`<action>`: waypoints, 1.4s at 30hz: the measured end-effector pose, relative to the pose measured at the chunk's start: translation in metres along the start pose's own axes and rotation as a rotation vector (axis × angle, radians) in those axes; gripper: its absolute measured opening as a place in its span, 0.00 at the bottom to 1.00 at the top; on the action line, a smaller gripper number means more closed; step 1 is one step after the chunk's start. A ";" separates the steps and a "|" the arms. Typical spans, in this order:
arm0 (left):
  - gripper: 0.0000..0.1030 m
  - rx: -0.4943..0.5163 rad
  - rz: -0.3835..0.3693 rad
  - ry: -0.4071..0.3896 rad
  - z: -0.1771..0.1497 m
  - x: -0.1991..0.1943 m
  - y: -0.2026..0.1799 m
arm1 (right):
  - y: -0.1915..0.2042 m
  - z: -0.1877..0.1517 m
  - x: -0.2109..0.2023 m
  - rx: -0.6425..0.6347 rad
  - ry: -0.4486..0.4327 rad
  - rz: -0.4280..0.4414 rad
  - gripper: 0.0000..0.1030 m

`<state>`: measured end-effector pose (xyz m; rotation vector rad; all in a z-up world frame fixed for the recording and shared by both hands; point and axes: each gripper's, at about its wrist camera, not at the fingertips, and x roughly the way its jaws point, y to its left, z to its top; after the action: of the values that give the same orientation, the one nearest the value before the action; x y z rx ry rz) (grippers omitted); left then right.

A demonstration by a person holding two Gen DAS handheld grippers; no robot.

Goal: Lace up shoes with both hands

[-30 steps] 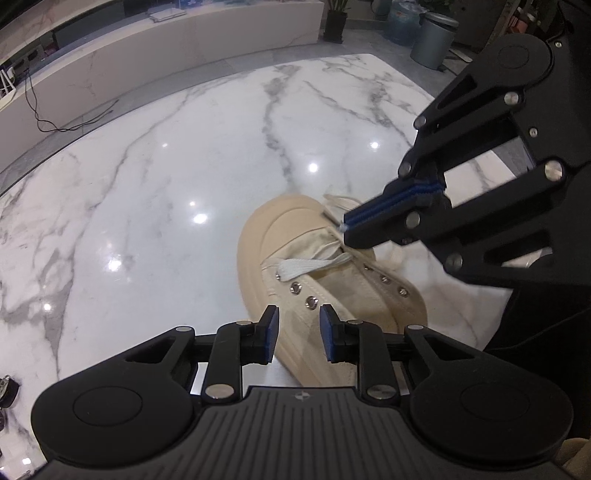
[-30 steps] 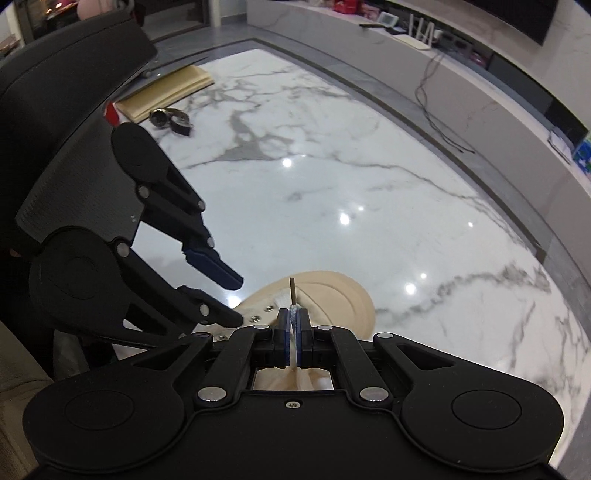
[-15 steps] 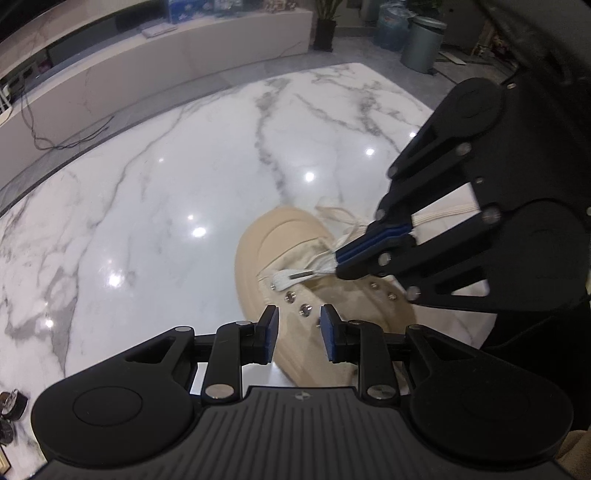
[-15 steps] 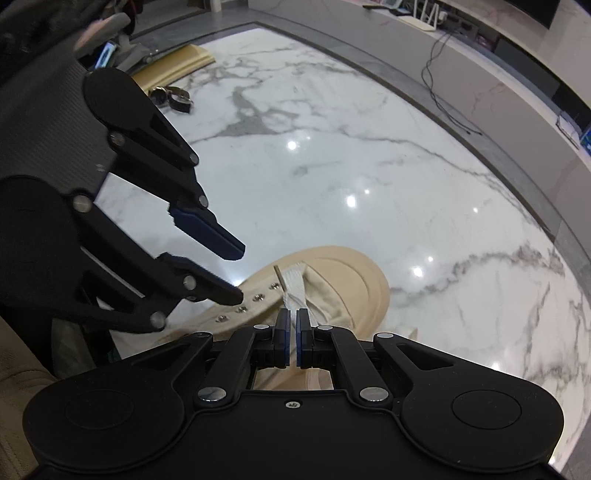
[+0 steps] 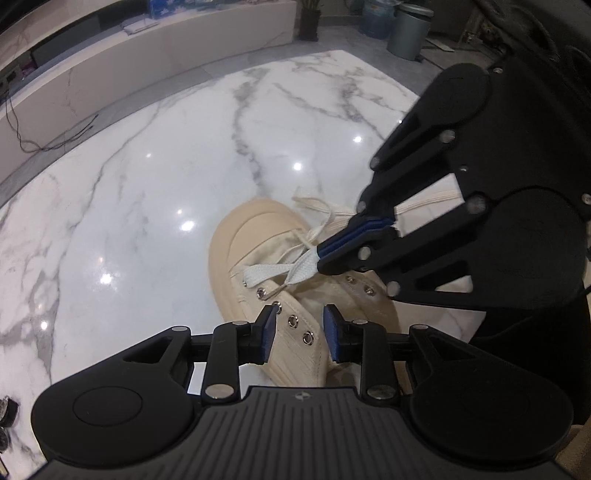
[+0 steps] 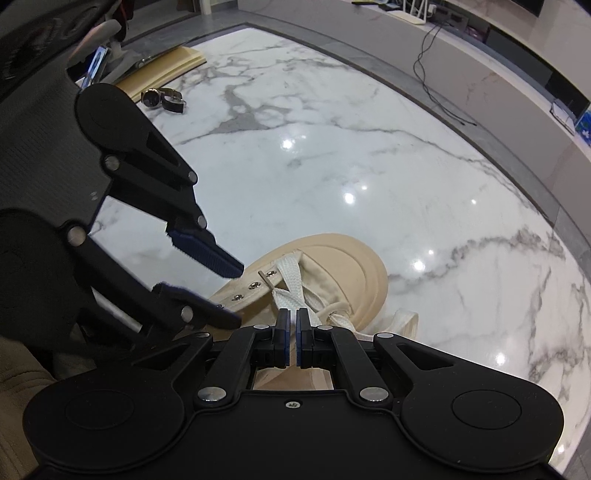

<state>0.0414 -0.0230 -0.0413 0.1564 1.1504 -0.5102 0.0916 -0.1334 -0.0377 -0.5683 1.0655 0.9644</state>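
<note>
A beige canvas shoe [image 5: 258, 236] lies on the white marble table [image 5: 147, 184], toe pointing away from me. Its white lace [image 5: 273, 271] crosses the lowest eyelets. My right gripper [image 5: 319, 254] is shut on that lace just above the tongue. In the right wrist view the lace [image 6: 291, 280] runs up from the closed pads of the right gripper [image 6: 292, 314], its stiff tip beside an eyelet of the shoe [image 6: 351, 266]. My left gripper [image 5: 300, 314] hovers over the near eyelet row, jaws opening slightly and gripping nothing. It also shows in the right wrist view as the left gripper [image 6: 234, 293].
A wristwatch [image 6: 162, 98] and a tan pad [image 6: 166, 66] lie at the table's far left corner, by a phone on a stand [image 6: 94, 68]. A long counter with a black cable [image 6: 436, 85] runs behind. Bins [image 5: 408, 29] stand on the floor beyond.
My right gripper has come down and in over the shoe with the lace, bringing the lace tip next to the eyelets. The left jaws stand a little wider.
</note>
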 end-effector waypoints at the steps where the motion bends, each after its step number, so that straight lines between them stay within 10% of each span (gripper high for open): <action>1: 0.27 -0.002 -0.002 0.000 0.000 0.000 0.001 | 0.000 0.000 0.000 0.000 -0.001 0.002 0.02; 21: 0.29 -0.037 0.018 -0.008 -0.005 -0.011 0.018 | 0.007 0.004 -0.004 -0.053 -0.048 0.031 0.02; 32: 0.29 -0.061 0.025 -0.007 -0.008 -0.010 0.026 | 0.025 0.016 0.004 -0.291 -0.004 -0.035 0.18; 42: 0.34 -0.096 0.019 -0.009 -0.013 -0.008 0.039 | 0.031 0.015 0.024 -0.330 0.046 -0.048 0.01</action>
<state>0.0462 0.0187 -0.0450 0.0812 1.1609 -0.4376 0.0753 -0.0972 -0.0523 -0.8857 0.9336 1.0970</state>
